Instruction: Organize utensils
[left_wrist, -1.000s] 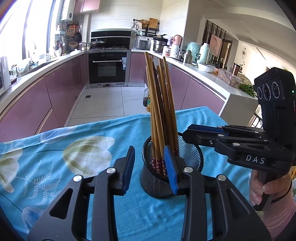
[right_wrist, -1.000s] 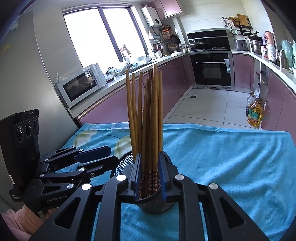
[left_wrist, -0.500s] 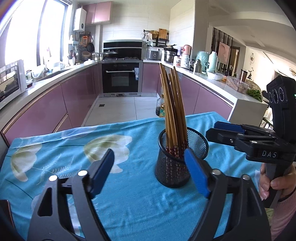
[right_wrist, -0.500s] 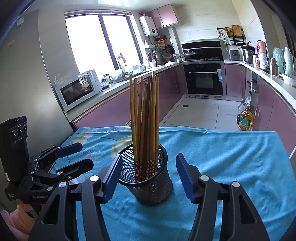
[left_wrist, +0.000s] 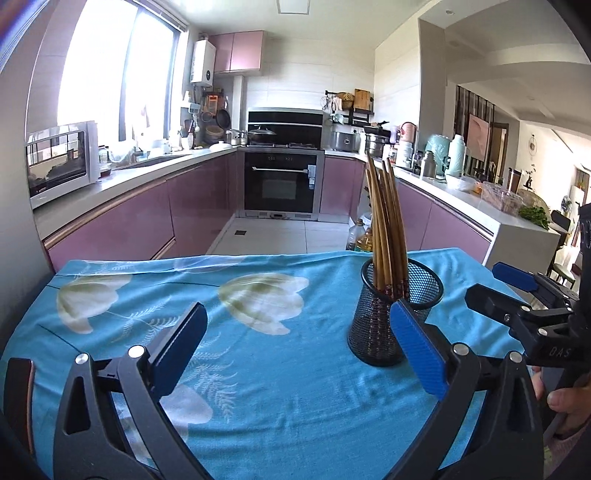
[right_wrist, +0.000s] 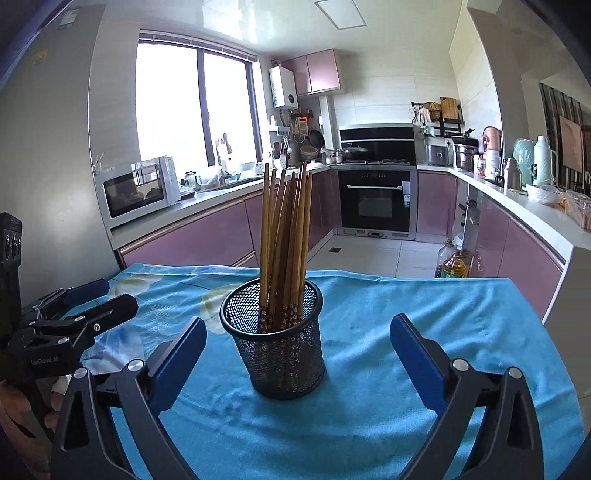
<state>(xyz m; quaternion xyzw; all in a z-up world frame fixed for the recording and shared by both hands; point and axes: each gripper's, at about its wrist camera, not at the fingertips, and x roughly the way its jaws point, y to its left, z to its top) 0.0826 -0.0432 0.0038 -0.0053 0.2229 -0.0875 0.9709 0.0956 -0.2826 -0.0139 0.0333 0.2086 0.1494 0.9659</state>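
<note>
A black mesh holder (left_wrist: 373, 332) stands upright on the blue flowered tablecloth (left_wrist: 295, 387) with several brown chopsticks (left_wrist: 386, 229) standing in it. My left gripper (left_wrist: 295, 310) is to the holder's left, its jaws opening wide with nothing between them; its right finger overlaps the holder's side in the picture. In the right wrist view the holder (right_wrist: 280, 354) and chopsticks (right_wrist: 284, 240) stand just ahead of my right gripper (right_wrist: 298, 323), whose jaws are opening, pads apart from the mesh. Each gripper shows in the other's view: right gripper (left_wrist: 484, 282), left gripper (right_wrist: 118, 293).
The table's far edge (right_wrist: 369, 275) drops to a tiled kitchen floor with oil bottles (right_wrist: 452, 264) beyond it. Purple cabinets, a microwave (right_wrist: 136, 190) and an oven (left_wrist: 280, 184) line the walls. A person's hand (left_wrist: 561, 398) holds the right gripper's handle.
Both grippers have opened from narrow to wide and drawn back from the holder. The right gripper let go of the chopsticks, which now lean free in the holder.
</note>
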